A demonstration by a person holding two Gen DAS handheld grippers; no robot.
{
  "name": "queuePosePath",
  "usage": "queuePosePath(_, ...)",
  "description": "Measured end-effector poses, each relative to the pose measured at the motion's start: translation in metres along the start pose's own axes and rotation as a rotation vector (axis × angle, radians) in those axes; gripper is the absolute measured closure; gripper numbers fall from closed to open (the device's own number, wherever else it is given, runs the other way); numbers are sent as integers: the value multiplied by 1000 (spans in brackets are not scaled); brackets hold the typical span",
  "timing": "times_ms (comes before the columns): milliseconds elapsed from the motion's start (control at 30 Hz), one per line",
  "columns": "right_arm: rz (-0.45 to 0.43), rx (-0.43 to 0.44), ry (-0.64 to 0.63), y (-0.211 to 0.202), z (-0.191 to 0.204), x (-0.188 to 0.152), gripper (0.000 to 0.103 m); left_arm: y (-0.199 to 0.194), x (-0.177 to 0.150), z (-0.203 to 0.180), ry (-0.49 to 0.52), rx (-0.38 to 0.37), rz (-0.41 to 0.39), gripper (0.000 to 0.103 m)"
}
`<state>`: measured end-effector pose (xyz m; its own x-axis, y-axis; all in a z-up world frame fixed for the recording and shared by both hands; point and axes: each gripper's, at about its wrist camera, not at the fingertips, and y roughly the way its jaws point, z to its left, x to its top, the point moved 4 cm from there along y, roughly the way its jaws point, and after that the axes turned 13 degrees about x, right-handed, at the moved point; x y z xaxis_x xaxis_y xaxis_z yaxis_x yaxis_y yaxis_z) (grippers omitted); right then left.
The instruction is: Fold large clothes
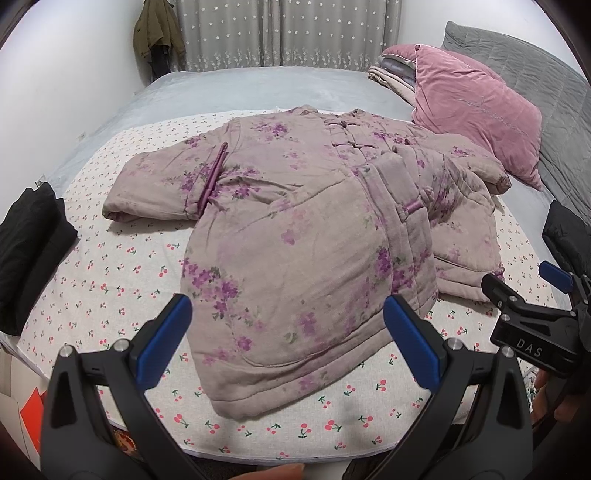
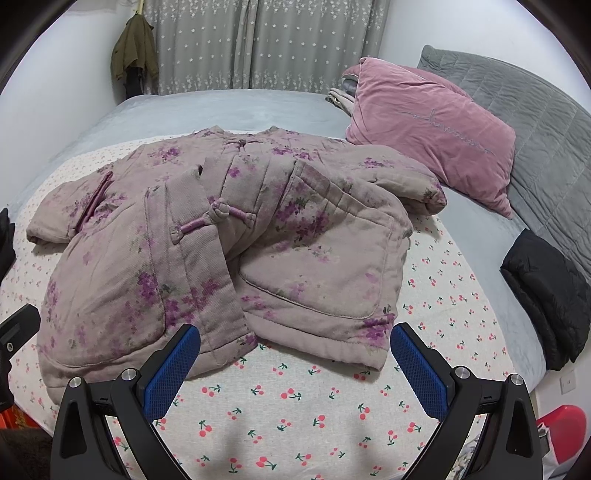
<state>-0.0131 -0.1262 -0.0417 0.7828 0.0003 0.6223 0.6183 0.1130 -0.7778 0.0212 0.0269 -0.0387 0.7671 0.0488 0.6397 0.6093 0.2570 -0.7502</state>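
A padded mauve jacket with purple flowers [image 1: 303, 236] [image 2: 221, 254] lies face up on the cherry-print sheet [image 1: 110, 266] [image 2: 295, 406], collar toward the curtains, sleeves spread to both sides. Its front panels overlap loosely below the knot buttons. My left gripper [image 1: 288, 339] stands open just above the jacket's near left hem, nothing between its blue pads. My right gripper [image 2: 295, 369] is open too, hovering over the near hem of the right panel. The right gripper's black body [image 1: 532, 314] shows at the right edge of the left wrist view.
A pink velvet pillow [image 1: 476, 107] [image 2: 432, 133] leans on a grey quilted headboard [image 2: 535, 122] at the right. Folded black clothes lie at the left [image 1: 29, 251] and at the right [image 2: 546, 295]. An olive coat [image 1: 157, 33] hangs by the curtains.
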Motion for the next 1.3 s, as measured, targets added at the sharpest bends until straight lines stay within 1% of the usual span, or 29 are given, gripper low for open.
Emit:
queuePosePath(200, 1, 14, 6, 0, -2, 0, 0, 4, -1, 4, -5, 0, 7, 0)
queuePosePath(333, -2, 13, 6, -1, -4, 0, 0, 9, 1, 5, -13, 14, 17, 0)
queuePosePath(400, -3, 23, 10, -1, -5, 0, 0, 12, 1, 6, -18, -6, 30, 0)
queuePosePath(467, -8, 42, 14, -2, -6, 1, 0, 16, 1, 9, -36, -46, 48, 0)
queuePosePath(500, -14, 59, 20, -3, -8, 2, 0, 19, 2, 13, -54, -79, 61, 0)
queuePosePath(533, -26, 91, 27, -5, -11, 3, 0, 22, 2, 17, -67, -108, 73, 0)
queuePosePath(600, -70, 202, 52, -11, -23, 6, 0, 29, 3, 27, -91, -170, 111, 0)
queuePosePath(633, -81, 235, 67, -12, -28, 7, 0, 33, 2, 35, -109, -202, 130, 0)
queuePosePath(700, -83, 290, 113, -9, -47, 9, 0, 39, 2, 50, -140, -216, 146, 0)
queuePosePath(767, -66, 331, 177, 1, -72, 9, 0, 43, 0, 70, -175, -225, 136, 0)
queuePosePath(833, -30, 392, 253, 17, -101, 4, 0, 49, -2, 84, -191, -240, 127, 0)
queuePosePath(900, 8, 390, 306, 32, -122, -1, 0, 62, -9, 96, -201, -225, 136, 0)
queuePosePath(967, 14, 386, 342, 47, -142, -7, 0, 78, -18, 102, -193, -235, 154, 0)
queuePosePath(1000, 15, 392, 356, 55, -148, -10, 0, 90, -28, 104, -199, -241, 186, 0)
queuePosePath(1033, 25, 405, 384, 66, -155, -14, 0, 99, -34, 105, -214, -266, 210, 1)
queuePosePath(1100, 45, 465, 442, 86, -162, -24, 1, 116, -48, 105, -257, -324, 257, 1)
queuePosePath(1133, 56, 517, 479, 99, -163, -30, 2, 125, -56, 102, -285, -370, 286, 2)
queuePosePath(1167, 63, 542, 504, 106, -163, -32, 3, 130, -62, 98, -307, -413, 310, 2)
queuePosePath(1200, 40, 554, 518, 110, -162, -31, 3, 133, -67, 94, -327, -450, 319, 2)
queuePosePath(1233, 21, 573, 520, 110, -159, -26, 4, 133, -69, 90, -349, -475, 297, 2)
queuePosePath(1267, 10, 640, 541, 113, -154, -21, 10, 130, -70, 87, -367, -493, 260, 2)
queuePosePath(1300, 0, 693, 577, 117, -149, -18, 13, 129, -69, 82, -378, -541, 259, 7)
